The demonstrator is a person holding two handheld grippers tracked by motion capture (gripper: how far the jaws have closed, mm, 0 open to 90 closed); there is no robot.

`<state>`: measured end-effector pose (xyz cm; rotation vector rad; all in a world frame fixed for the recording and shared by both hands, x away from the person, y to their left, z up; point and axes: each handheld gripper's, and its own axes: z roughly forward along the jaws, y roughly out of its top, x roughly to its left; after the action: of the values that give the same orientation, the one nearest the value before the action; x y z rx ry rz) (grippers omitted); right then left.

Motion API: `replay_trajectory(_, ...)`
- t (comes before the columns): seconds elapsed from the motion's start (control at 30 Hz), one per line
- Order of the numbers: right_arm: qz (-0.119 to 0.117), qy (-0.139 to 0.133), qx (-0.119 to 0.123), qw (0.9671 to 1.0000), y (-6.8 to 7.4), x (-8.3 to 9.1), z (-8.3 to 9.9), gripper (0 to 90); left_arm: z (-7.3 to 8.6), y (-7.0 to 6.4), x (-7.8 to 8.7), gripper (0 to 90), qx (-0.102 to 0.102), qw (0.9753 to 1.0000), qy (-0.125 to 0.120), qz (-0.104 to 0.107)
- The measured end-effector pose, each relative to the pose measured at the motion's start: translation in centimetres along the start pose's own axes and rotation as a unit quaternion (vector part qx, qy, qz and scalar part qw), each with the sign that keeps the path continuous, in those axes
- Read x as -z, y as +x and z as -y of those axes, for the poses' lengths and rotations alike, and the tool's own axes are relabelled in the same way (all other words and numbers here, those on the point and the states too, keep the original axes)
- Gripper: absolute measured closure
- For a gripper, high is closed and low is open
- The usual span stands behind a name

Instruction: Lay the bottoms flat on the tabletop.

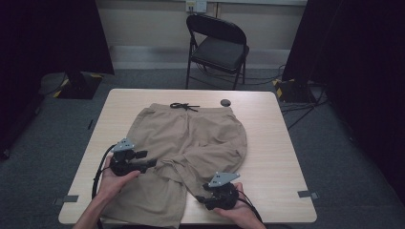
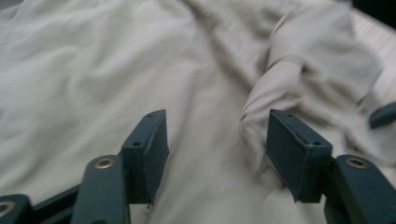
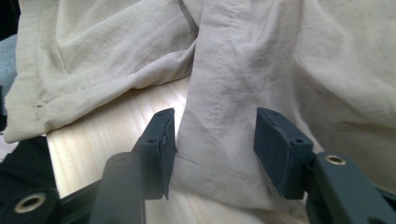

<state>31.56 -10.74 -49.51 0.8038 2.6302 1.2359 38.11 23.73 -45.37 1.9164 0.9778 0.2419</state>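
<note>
Room: grey carpet all round, dark curtains at both sides, a black folding chair (image 1: 218, 46) standing well back from the far edge of the table.
Table (image 1: 279, 143): pale wood, with wide bare strips along its left and right sides and a narrower one at the far edge.
Shorts (image 1: 191, 143): beige, spread flat in the middle of the table, waistband toward the far edge with a dark drawstring (image 1: 183, 107) tied at its centre.
Small object: a dark round disc (image 1: 225, 102) lies just beside the waistband's right corner.
Legs of the shorts: the left leg reaches the near edge of the table; the right leg is bunched and folded inward, ending short of that edge.
Left gripper (image 1: 154, 163): held over the left leg near the crotch, jaws wide apart above rumpled cloth (image 2: 196, 93), nothing between them gripped.
Right gripper (image 1: 199, 198): low at the near right, jaws wide apart, straddling the hem (image 3: 219, 175) of the folded right leg; the left jaw touches the cloth edge, the right jaw stands clear of it.
Bare wood (image 3: 116, 121): shows just left of that hem.
</note>
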Motion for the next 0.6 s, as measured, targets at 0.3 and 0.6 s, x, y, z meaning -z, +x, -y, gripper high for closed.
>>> replay_trajectory(0.3, 0.025, 0.004, 0.036, 0.9990, 0.9, -0.1, 0.1, 50.5, 0.9, -0.6, -3.0, 33.9, -0.011, 0.9990, 0.043, 0.001)
replay_trajectory(0.6, 0.029, 0.001, -0.013, 0.9995, -0.7, 0.3, 0.1, 83.6, 1.3, -0.4, -3.0, 64.5, -0.009, 0.9989, 0.035, 0.031)
